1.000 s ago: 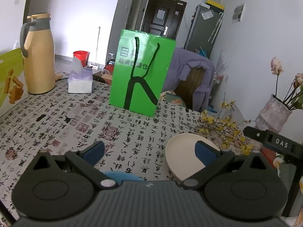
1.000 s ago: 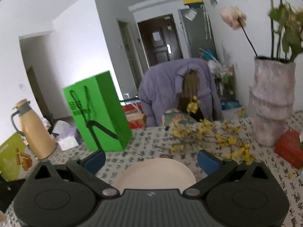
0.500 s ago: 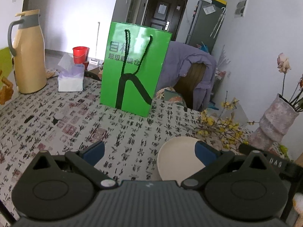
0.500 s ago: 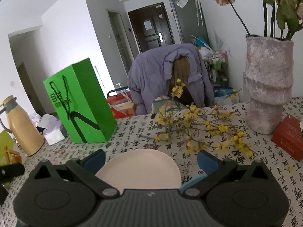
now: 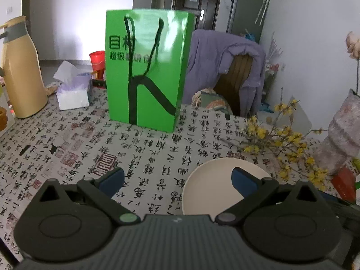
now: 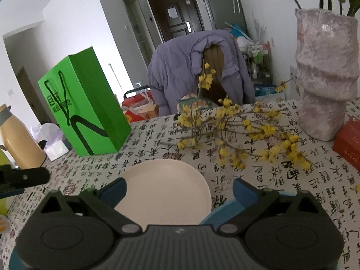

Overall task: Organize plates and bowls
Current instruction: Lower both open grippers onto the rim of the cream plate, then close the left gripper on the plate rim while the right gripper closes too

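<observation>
A cream plate (image 5: 213, 186) (image 6: 164, 191) lies flat on the calligraphy-print tablecloth (image 5: 139, 148). My left gripper (image 5: 177, 180) hovers over the cloth, open and holding nothing; its right fingertip (image 5: 245, 178) hangs over the plate's rim. My right gripper (image 6: 180, 192) is low over the plate, which shows between its fingers. Its jaws are closing but stand wide, and the pads are not pressing on the plate. Under that gripper shows the rim of a blue dish (image 6: 222, 213), mostly hidden. The left gripper's black body (image 6: 22, 177) shows at the left edge of the right wrist view.
A green paper bag (image 5: 146, 67) stands behind the plate, with a tissue box (image 5: 72, 92) and a tan jug (image 5: 20, 67) at the left. Yellow flower sprigs (image 6: 236, 135), a pink vase (image 6: 326, 78) and a red box (image 6: 348, 139) crowd the right. A chair with a purple jacket (image 5: 225, 63) stands beyond the far edge.
The left gripper has slid right across the cloth toward the plate. The right gripper has sunk toward the plate, and a blue rim has come into view under it.
</observation>
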`<state>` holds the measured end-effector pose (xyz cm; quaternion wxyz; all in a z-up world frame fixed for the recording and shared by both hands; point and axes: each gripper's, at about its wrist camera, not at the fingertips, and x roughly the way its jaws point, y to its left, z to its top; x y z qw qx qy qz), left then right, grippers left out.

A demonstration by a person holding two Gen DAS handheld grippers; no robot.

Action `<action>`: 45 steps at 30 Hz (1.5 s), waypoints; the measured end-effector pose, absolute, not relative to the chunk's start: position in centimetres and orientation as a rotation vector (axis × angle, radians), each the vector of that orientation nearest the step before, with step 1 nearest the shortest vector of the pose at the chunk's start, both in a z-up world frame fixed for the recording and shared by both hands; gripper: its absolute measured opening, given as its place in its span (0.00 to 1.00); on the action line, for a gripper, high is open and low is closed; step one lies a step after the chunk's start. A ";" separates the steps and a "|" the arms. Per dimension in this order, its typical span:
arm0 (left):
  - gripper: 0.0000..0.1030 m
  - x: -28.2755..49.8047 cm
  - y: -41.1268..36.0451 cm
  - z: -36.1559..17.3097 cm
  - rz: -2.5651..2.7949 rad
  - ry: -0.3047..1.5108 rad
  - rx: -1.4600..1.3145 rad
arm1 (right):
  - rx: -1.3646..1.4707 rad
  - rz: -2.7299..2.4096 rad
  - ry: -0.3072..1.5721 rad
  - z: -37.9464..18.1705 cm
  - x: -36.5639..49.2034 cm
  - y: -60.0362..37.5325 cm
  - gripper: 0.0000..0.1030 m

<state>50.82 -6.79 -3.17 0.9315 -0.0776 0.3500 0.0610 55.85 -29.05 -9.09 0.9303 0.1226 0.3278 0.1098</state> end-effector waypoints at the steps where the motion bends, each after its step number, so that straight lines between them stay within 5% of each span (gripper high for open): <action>1: 1.00 51.1 -6.8 -3.4 0.127 0.722 -0.157 | 0.254 0.226 0.670 -9.1 55.9 -29.1 0.94; 15: 1.00 54.9 -5.6 -5.9 0.151 0.809 -0.180 | 0.271 0.243 0.681 -9.4 56.4 -29.5 0.79; 21: 1.00 56.2 -5.3 -8.2 0.118 0.914 -0.241 | 0.263 0.234 0.755 -9.7 58.7 -29.0 0.56; 30: 0.99 56.9 -5.7 -9.8 0.140 0.942 -0.202 | 0.196 0.155 0.902 -11.1 61.9 -27.9 0.36; 36: 0.76 57.3 -5.9 -10.4 0.119 0.986 -0.219 | 0.096 0.096 0.954 -11.5 63.2 -26.6 0.28; 45: 0.57 57.8 -6.4 -11.3 0.100 1.046 -0.214 | -0.041 0.061 0.991 -11.8 64.1 -24.5 0.21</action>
